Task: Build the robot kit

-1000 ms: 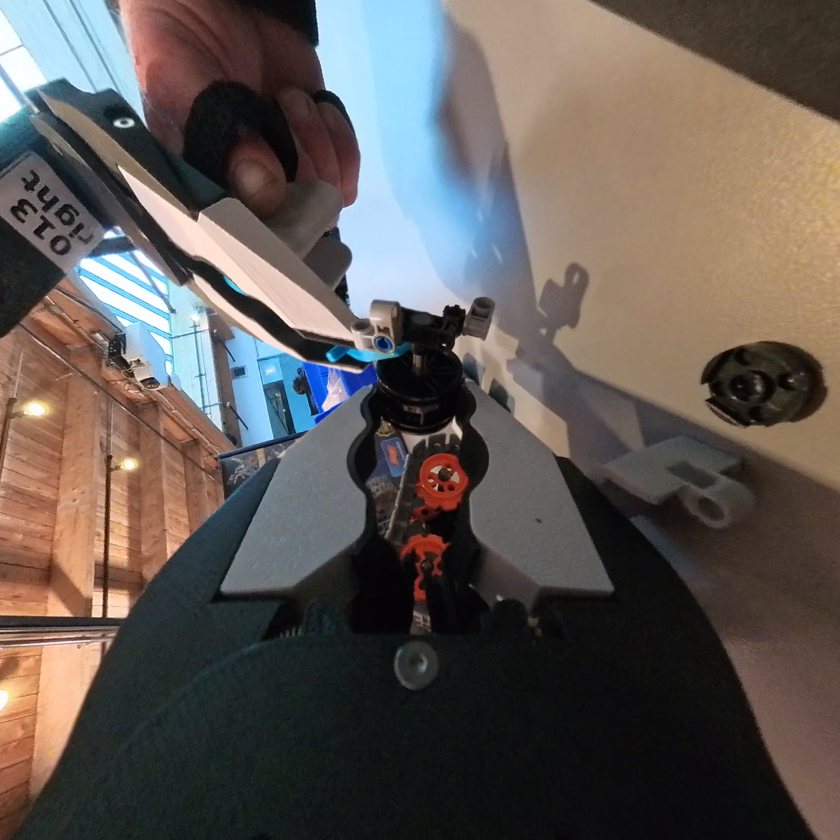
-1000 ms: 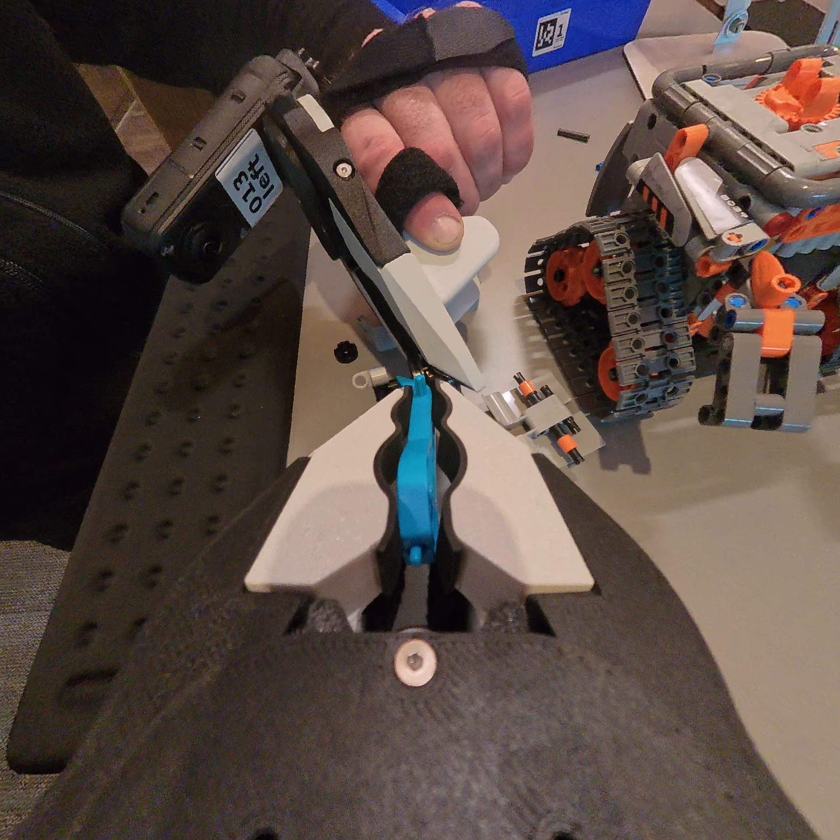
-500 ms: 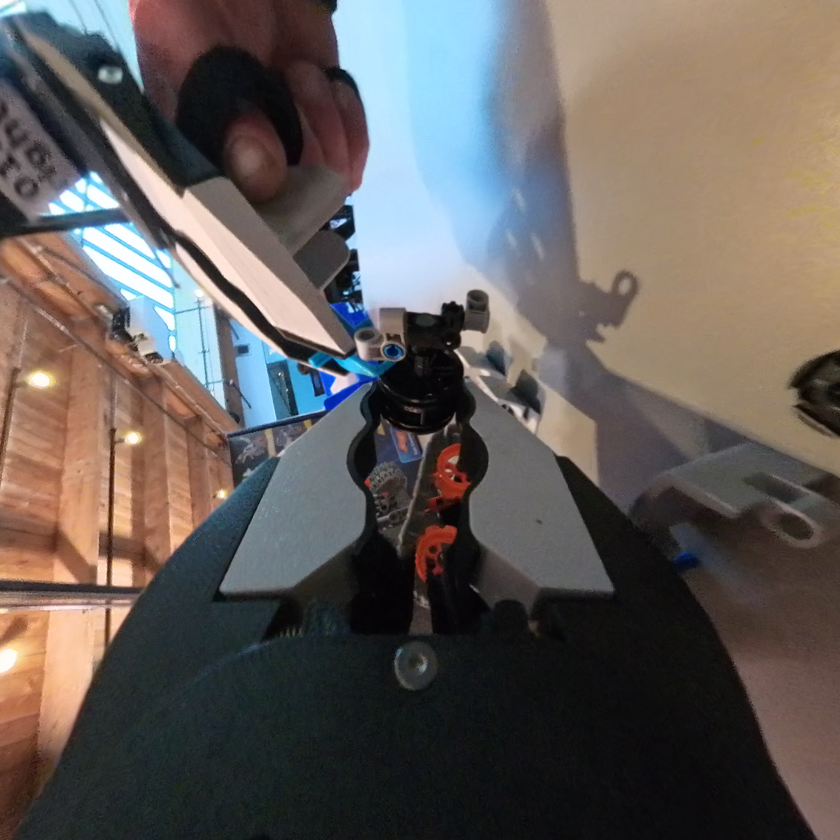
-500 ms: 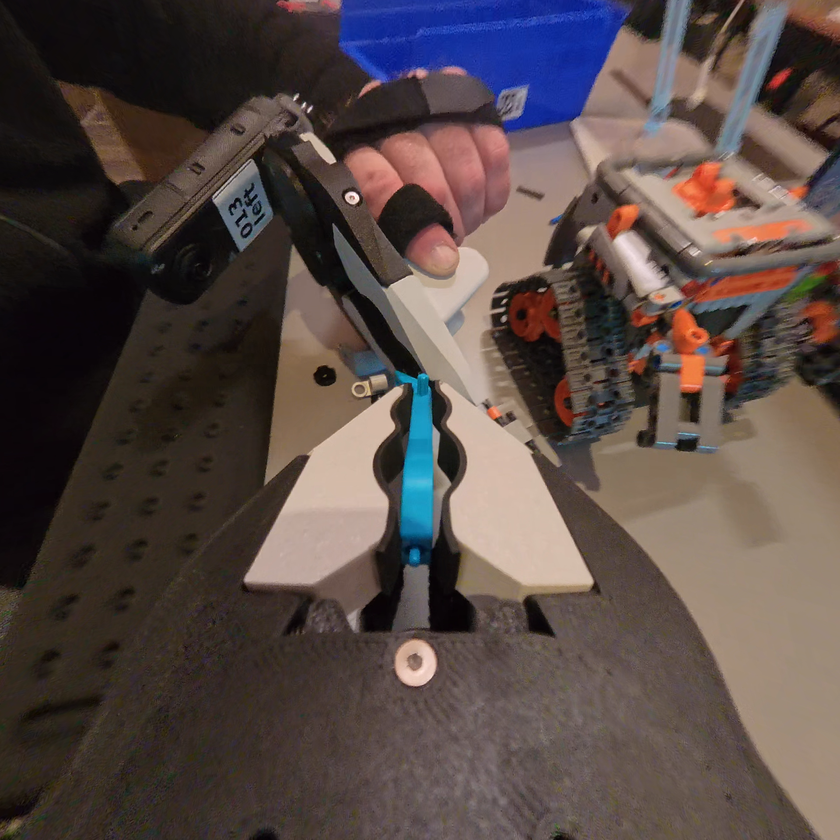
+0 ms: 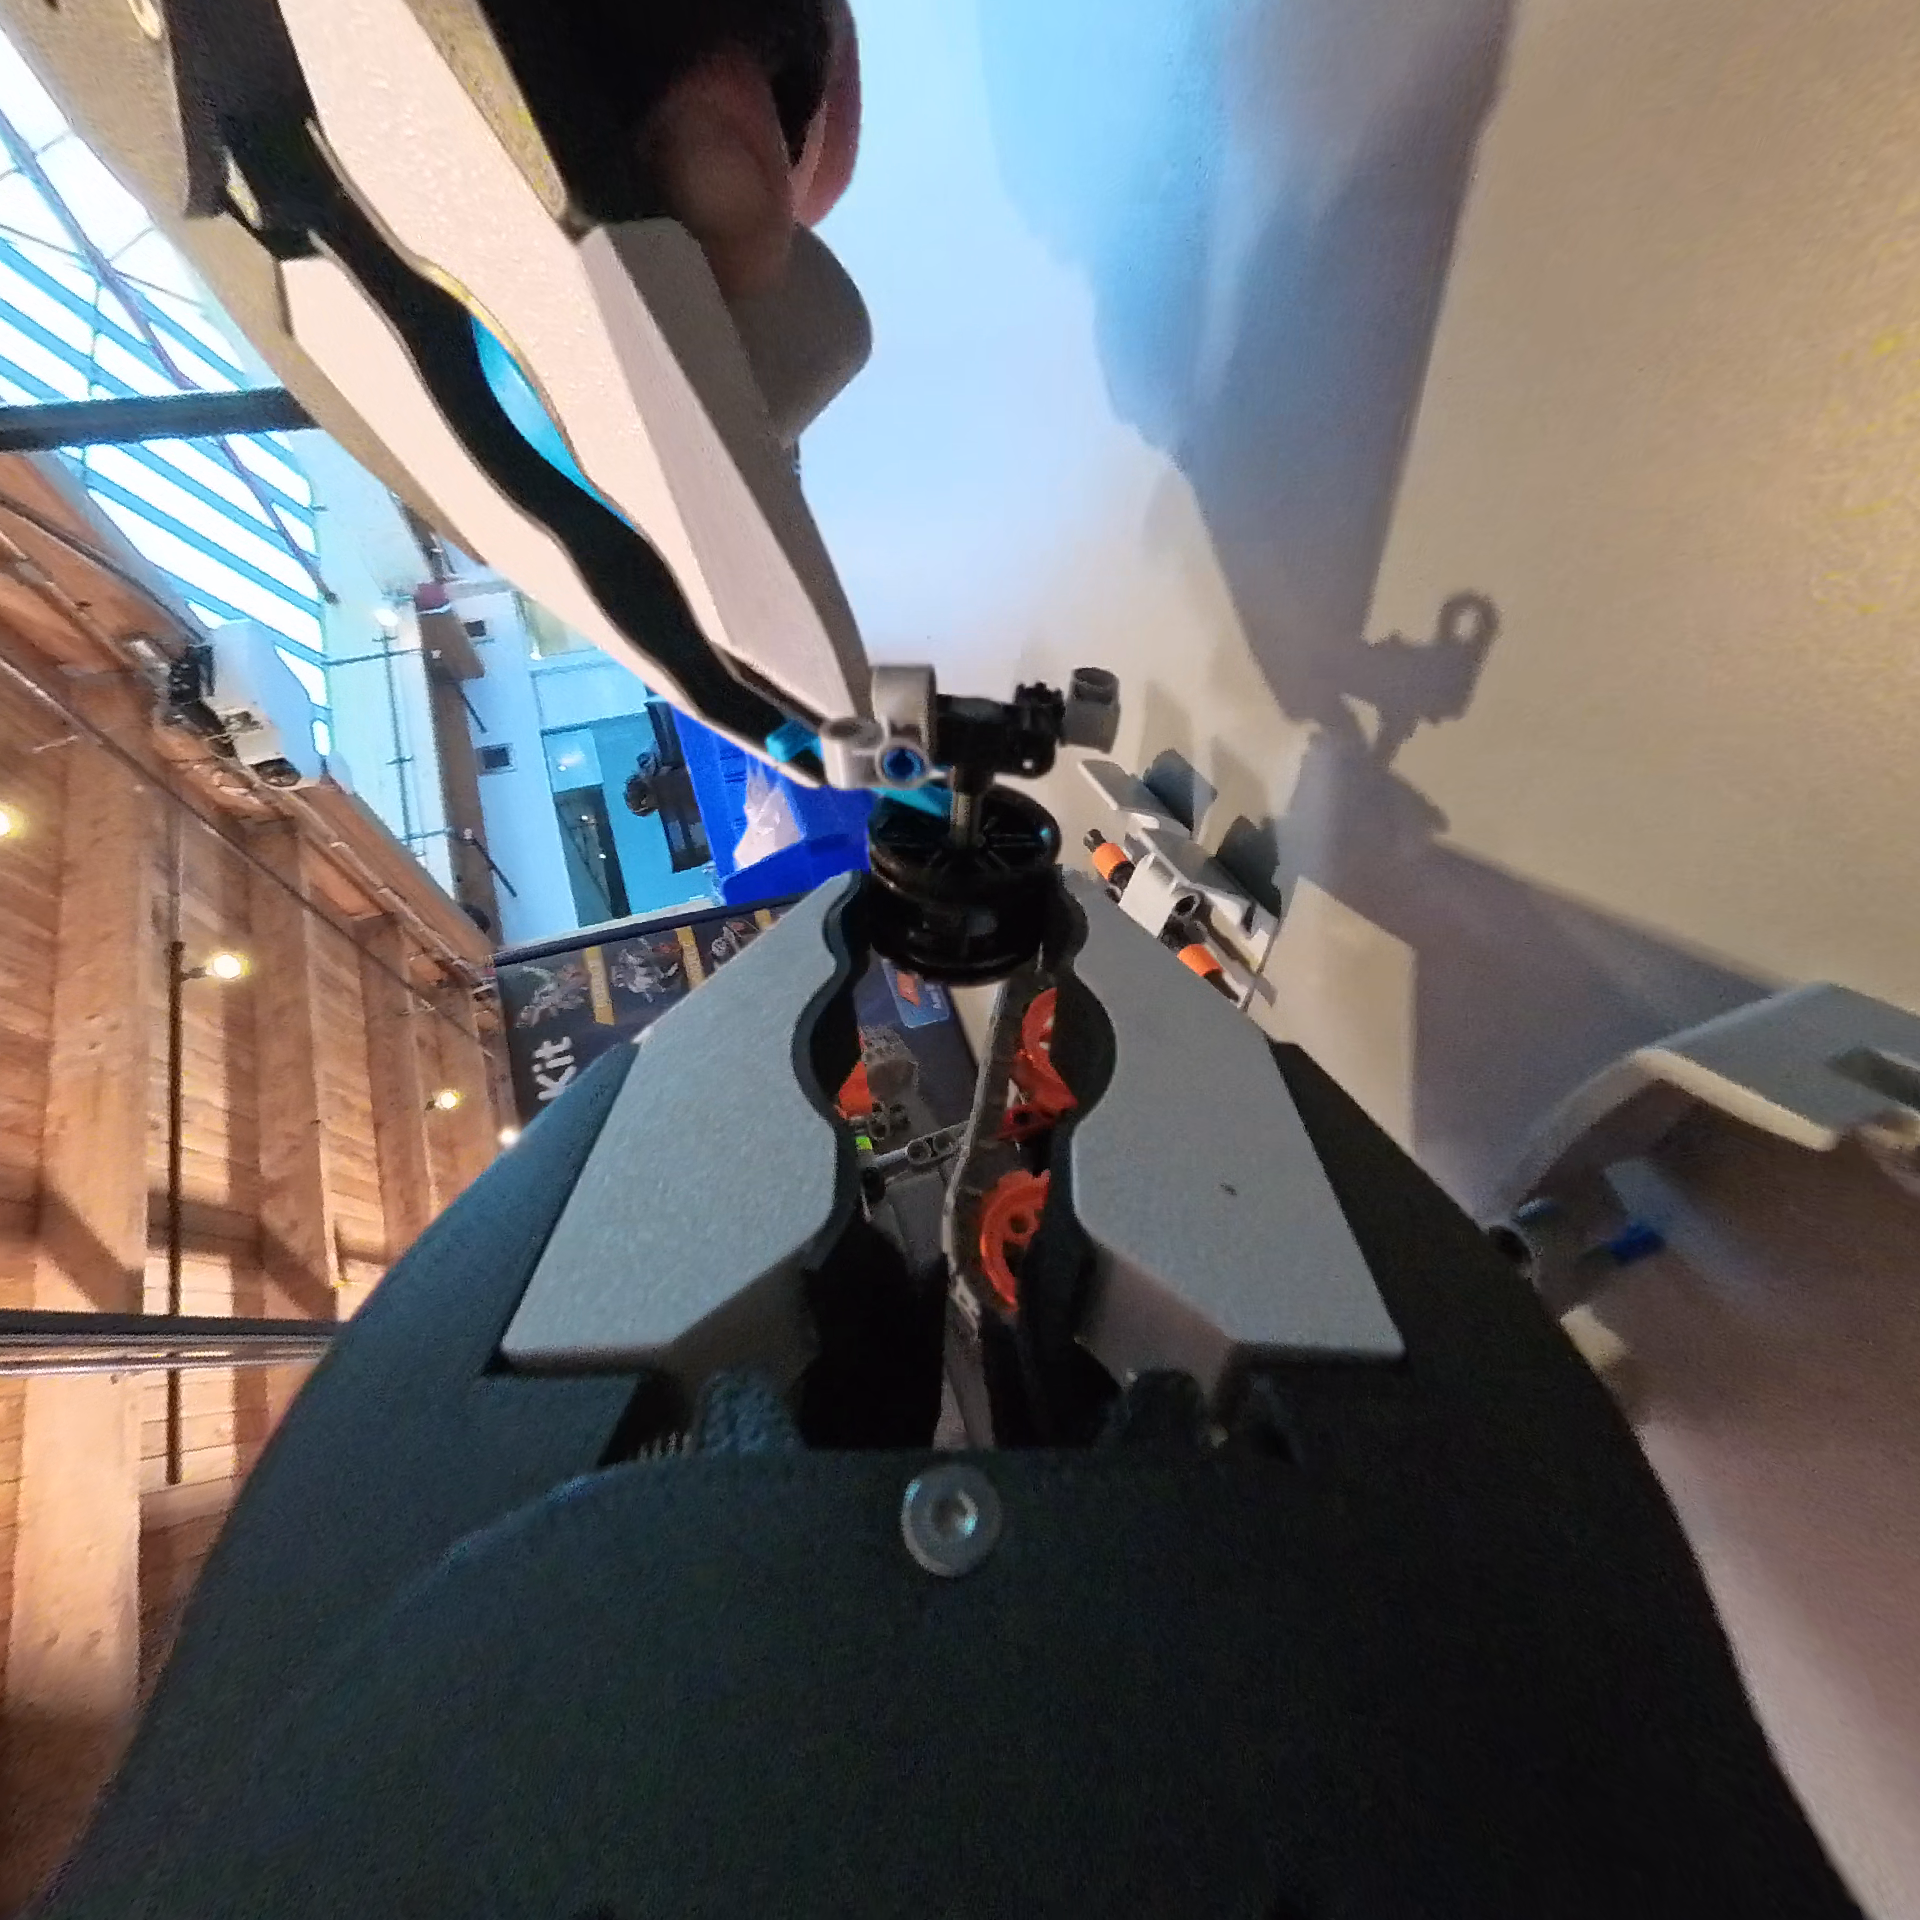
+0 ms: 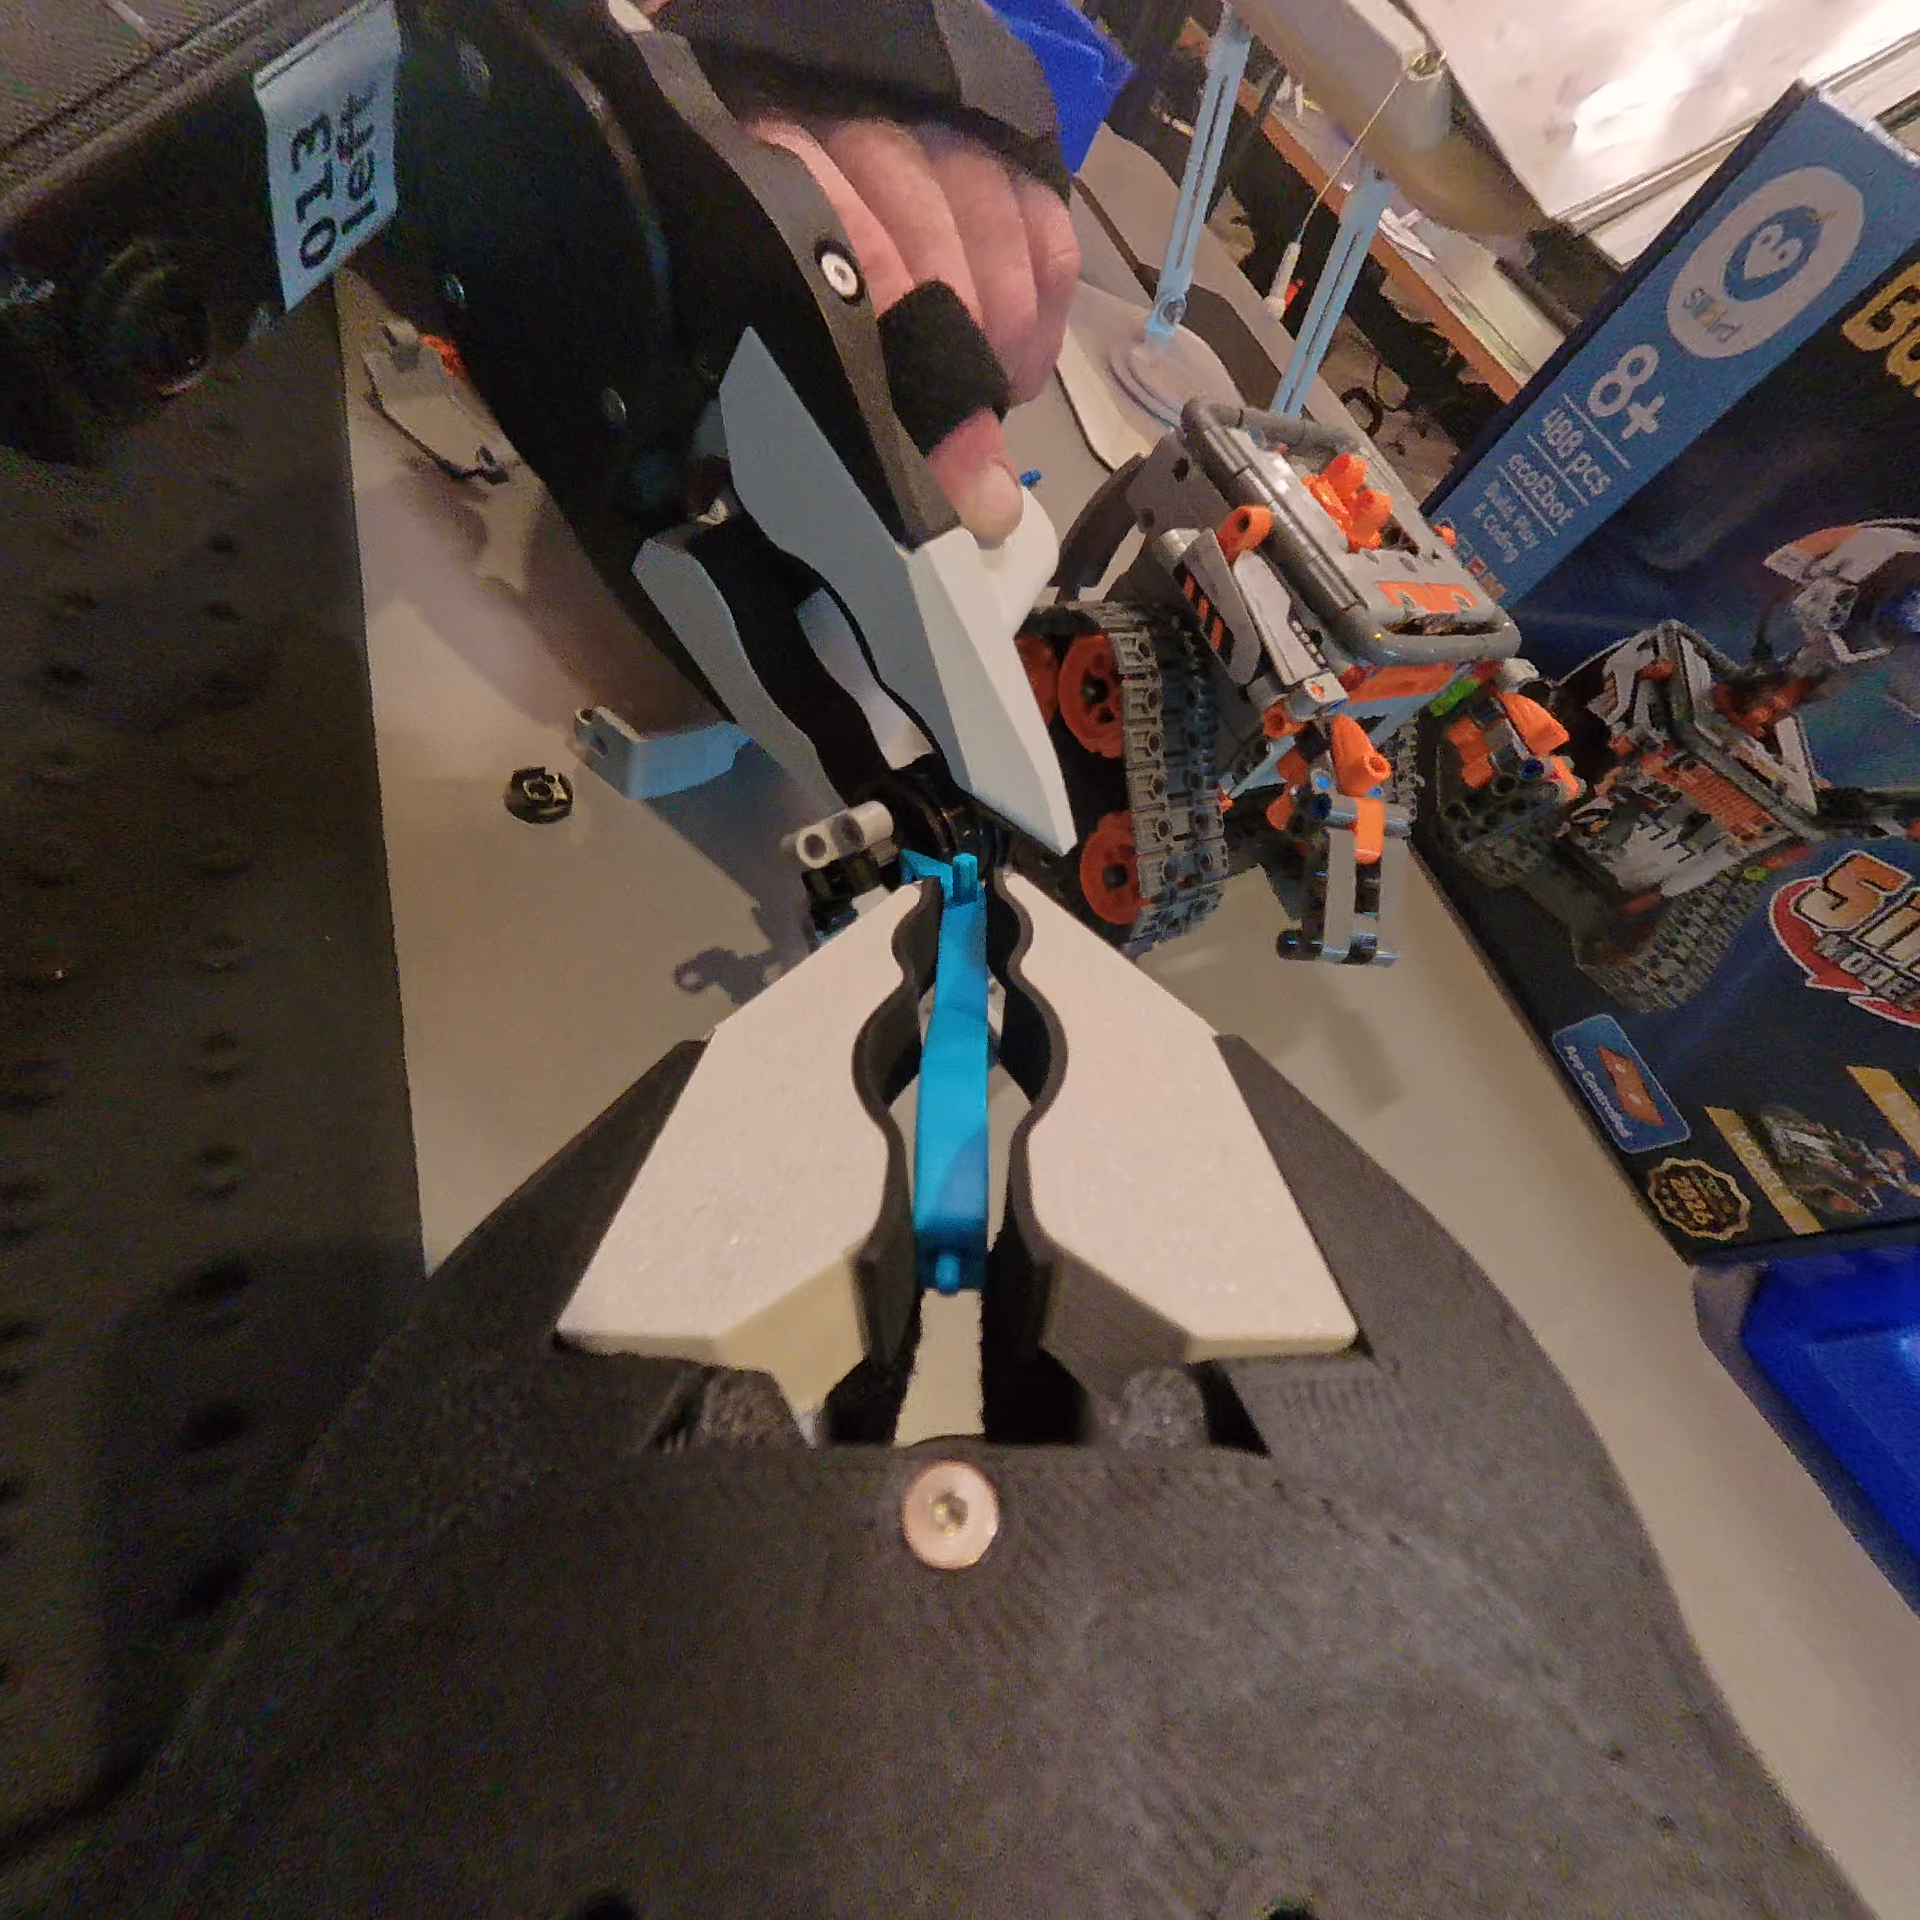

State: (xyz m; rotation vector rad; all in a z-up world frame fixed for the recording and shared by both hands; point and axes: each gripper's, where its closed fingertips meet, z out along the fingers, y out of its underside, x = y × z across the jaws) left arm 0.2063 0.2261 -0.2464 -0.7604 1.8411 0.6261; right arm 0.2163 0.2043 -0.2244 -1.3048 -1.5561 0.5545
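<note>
My left gripper [image 5: 956,896] is shut on a black wheel [image 5: 954,914]. An axle rises from the wheel to a small black and grey connector assembly [image 5: 977,717]. My right gripper [image 6: 961,883] is shut on a long blue beam [image 6: 951,1070], held edge-on between the pads. The beam's front end touches the assembly beside the wheel [image 6: 925,805]. In the left wrist view the right gripper [image 5: 821,748] comes in from the upper left, with the blue beam [image 5: 795,743] showing at its tip. In the right wrist view the left gripper [image 6: 935,800] comes in from the upper left, held by a gloved hand.
A grey and orange tracked robot model [image 6: 1247,665] stands on the pale table just behind the grippers. A blue printed box [image 6: 1714,727] stands to its right. A grey plate part [image 6: 665,764] and a small black round part [image 6: 537,792] lie at the left, beside a black perforated board [image 6: 187,935].
Both grippers have come closer together and lifted, each now filling more of the other's view. The right view has swung right, bringing the box into sight. Both grips are unchanged.
</note>
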